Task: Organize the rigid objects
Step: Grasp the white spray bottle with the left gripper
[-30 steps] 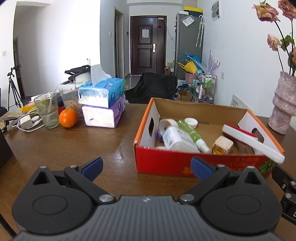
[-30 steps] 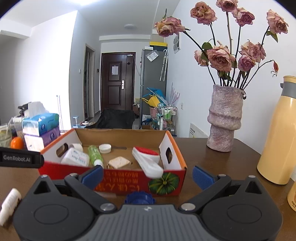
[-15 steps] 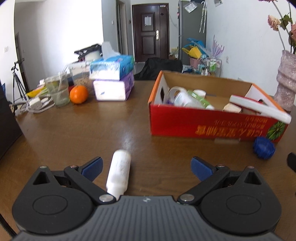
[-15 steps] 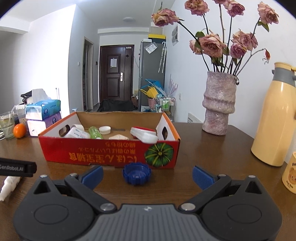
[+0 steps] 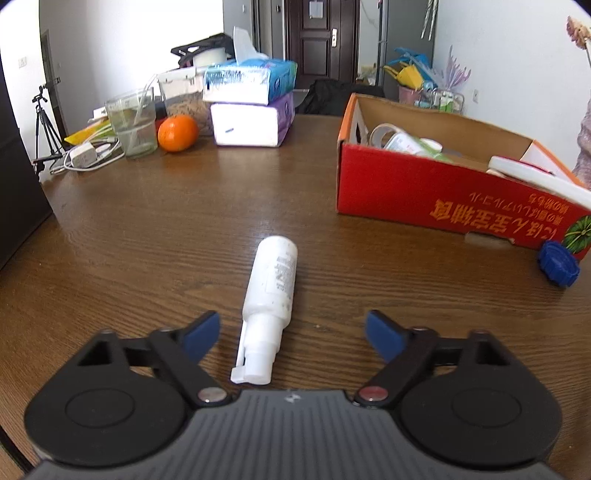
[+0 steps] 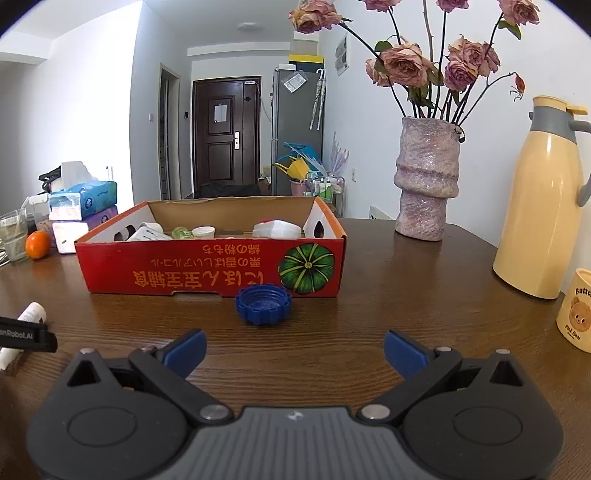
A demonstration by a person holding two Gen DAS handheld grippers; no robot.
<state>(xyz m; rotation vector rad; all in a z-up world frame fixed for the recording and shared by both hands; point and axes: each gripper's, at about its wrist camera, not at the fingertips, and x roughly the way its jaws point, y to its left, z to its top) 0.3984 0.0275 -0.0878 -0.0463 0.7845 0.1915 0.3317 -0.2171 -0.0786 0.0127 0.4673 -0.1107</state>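
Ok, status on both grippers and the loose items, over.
Left gripper closing around white spray bottle, pads not touching. Right gripper open, empty, blue cap ahead. Red box beyond, path clear.

White walls enclose a bright room, with a dark brown door at the far end and a grey fridge just beside it. A round ceiling light sits above the hallway. The brown wooden desk fills the foreground.
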